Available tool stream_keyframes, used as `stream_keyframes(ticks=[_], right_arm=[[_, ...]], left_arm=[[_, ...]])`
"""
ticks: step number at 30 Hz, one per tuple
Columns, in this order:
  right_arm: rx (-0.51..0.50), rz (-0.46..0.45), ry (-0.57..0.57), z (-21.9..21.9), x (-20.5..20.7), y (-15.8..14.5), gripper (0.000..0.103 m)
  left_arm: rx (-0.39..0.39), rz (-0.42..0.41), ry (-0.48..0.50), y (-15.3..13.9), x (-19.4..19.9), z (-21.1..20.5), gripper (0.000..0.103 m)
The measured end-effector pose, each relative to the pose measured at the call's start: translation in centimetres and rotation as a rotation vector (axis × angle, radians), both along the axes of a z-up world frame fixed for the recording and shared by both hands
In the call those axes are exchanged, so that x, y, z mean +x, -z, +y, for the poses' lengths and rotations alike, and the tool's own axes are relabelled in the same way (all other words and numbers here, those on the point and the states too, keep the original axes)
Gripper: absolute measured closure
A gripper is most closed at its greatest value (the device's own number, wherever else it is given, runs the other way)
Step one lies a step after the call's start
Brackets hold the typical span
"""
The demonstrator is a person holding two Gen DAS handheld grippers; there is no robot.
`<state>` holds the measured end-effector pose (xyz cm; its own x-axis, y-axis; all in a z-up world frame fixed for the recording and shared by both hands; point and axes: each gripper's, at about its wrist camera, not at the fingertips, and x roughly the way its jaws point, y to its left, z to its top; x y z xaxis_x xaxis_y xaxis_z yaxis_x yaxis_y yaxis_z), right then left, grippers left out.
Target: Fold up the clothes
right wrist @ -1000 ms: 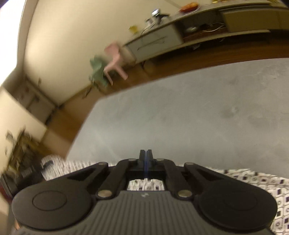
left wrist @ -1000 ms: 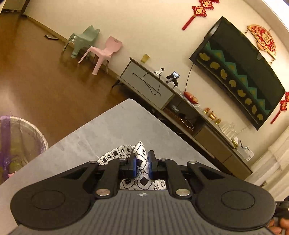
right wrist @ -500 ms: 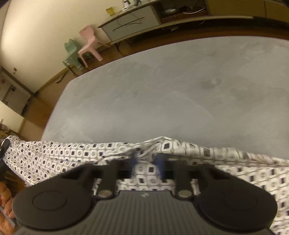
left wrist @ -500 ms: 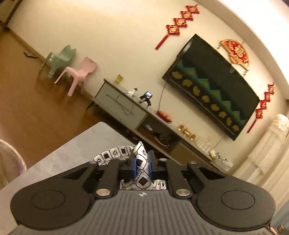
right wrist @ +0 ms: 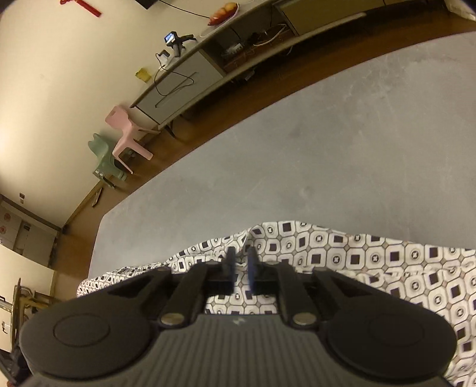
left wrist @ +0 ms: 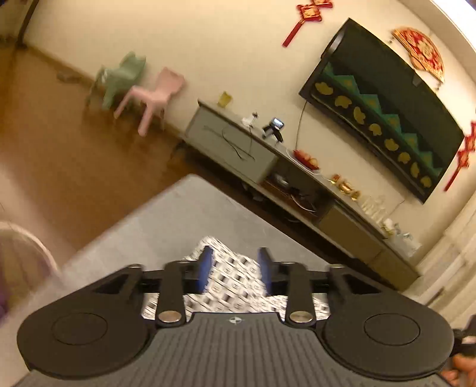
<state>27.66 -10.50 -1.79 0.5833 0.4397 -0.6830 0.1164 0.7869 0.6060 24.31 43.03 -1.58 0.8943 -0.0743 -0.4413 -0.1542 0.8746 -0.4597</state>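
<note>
Over the patterned garment [right wrist: 342,253] — both tongs, left [left wrist: 235,265] and right [right wrist: 239,265], tilt down, jaws opening, gripping nothing.

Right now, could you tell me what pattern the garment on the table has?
White garment with dark squares in octagonal outlines; clearest in the right wrist view.

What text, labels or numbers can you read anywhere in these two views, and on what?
None can be read.
Red wall fan: gold marks, too blurred to read.
Red knot hanging: no clear characters.
Small screen on the cabinet: too small to read.
Left gripper body: a small round emblem, no letters.
Patterned cloth: squares and circles only.
</note>
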Motion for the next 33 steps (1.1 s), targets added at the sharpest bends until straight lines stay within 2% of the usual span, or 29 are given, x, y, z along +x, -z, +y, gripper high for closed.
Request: stream_keyframes(ticks=[2, 4, 6, 9, 11, 13, 14, 15, 18, 20, 23, 25, 27, 31, 33], right_arm=[[-0.076, -0.066, 0.003, 0.6, -2.2, -1.8, 0.078], [-0.159, -0.158, -0.074, 2.8, -5.1, -3.5, 0.074], [-0.233, -0.227, -0.256, 6.1, -7.6, -4.8, 0.063], [-0.414, -0.296, -0.478, 10.6, -10.7, -4.5, 0.064], [-0.545, -0.309, -0.538, 11.9, -11.9, -3.6, 0.064], [-0.622, -0.282, -0.532, 10.6, -12.3, -2.7, 0.064], [-0.654, -0.266, -0.526, 10.0, -12.5, -2.2, 0.064], [-0.664, -0.250, -0.517, 9.4, -12.6, -1.8, 0.064], [-0.660, -0.225, -0.510, 8.1, -13.0, -1.4, 0.064], [-0.654, -0.199, -0.520, 7.9, -13.0, -1.2, 0.064], [-0.657, -0.168, -0.541, 7.8, -12.8, -0.7, 0.063], [-0.662, -0.147, -0.549, 7.7, -12.7, -0.4, 0.062], [-0.662, -0.124, -0.553, 6.1, -13.4, -0.5, 0.059], [-0.655, -0.073, -0.546, 2.7, -15.2, -0.6, 0.055], [-0.663, -0.049, -0.534, 1.8, -15.9, -0.9, 0.056]], left_arm=[[0.053, 0.005, -0.034, -0.4, -1.0, 0.5, 0.051], [0.015, 0.019, -0.083, 0.0, -2.0, 2.2, 0.051], [-0.044, 0.039, -0.137, 0.5, -2.9, 4.1, 0.051], [-0.130, 0.071, -0.134, 1.1, -4.1, 5.8, 0.051], [-0.128, 0.109, -0.026, 1.5, -4.2, 5.5, 0.051], [-0.063, 0.158, 0.111, 1.9, -4.2, 3.7, 0.051], [-0.013, 0.174, 0.147, 2.0, -4.2, 2.7, 0.051], [0.034, 0.188, 0.183, 2.2, -4.2, 1.8, 0.051], [0.084, 0.196, 0.260, 2.7, -4.1, -0.1, 0.051], [0.148, 0.253, 0.242, 3.7, -3.1, -1.0, 0.051], [0.222, 0.268, 0.189, 4.2, -2.0, -1.2, 0.063], [0.293, 0.295, 0.105, 4.4, -1.5, -0.8, 0.081], [0.327, 0.307, 0.045, 4.5, -1.1, -0.9, 0.090], [0.424, 0.331, 0.021, 4.1, -0.9, -3.1, 0.090], [0.426, 0.323, 0.041, 3.0, -1.7, -3.6, 0.083]])
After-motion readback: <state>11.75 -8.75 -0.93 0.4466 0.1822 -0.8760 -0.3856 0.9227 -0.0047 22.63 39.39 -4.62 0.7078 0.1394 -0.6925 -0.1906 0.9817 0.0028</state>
